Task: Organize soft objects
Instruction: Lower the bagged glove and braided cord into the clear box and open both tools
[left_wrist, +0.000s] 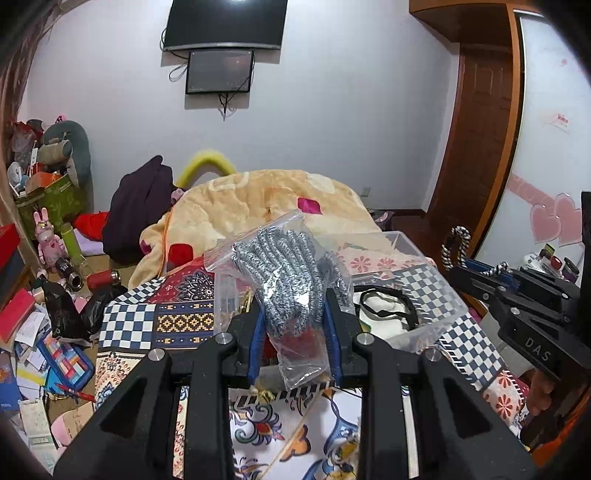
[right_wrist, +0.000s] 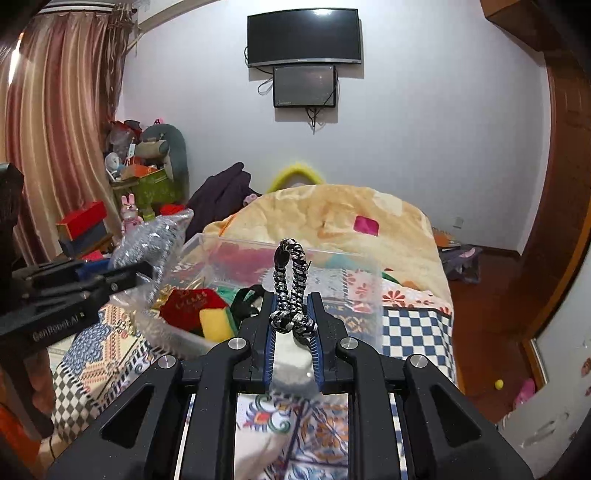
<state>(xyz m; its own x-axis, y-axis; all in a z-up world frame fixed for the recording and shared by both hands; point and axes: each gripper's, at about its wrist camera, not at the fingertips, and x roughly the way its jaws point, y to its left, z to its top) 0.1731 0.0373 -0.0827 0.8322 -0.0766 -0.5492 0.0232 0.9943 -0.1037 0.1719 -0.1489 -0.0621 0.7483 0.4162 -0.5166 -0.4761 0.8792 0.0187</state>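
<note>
- Gripping a clear bag of speckled gloves (left_wrist: 291, 280), the left gripper (left_wrist: 293, 325) holds it above the patterned bedspread (left_wrist: 184, 325).
- The right gripper (right_wrist: 291, 332) pinches a braided cord loop (right_wrist: 290, 284) upright over the clear bin's (right_wrist: 365, 295) near edge.

The bottom of the clear plastic bag of grey knitted gloves (left_wrist: 291, 291) drops behind the left gripper (left_wrist: 293, 332). The black-and-white braided cord loop (right_wrist: 290, 288) has its tail hidden between the right gripper (right_wrist: 291, 332) pads. Screen text on the small wall monitor (right_wrist: 304, 85) is too tiny to read. The clear plastic storage box (right_wrist: 221, 247) has its near wall hidden.
</note>
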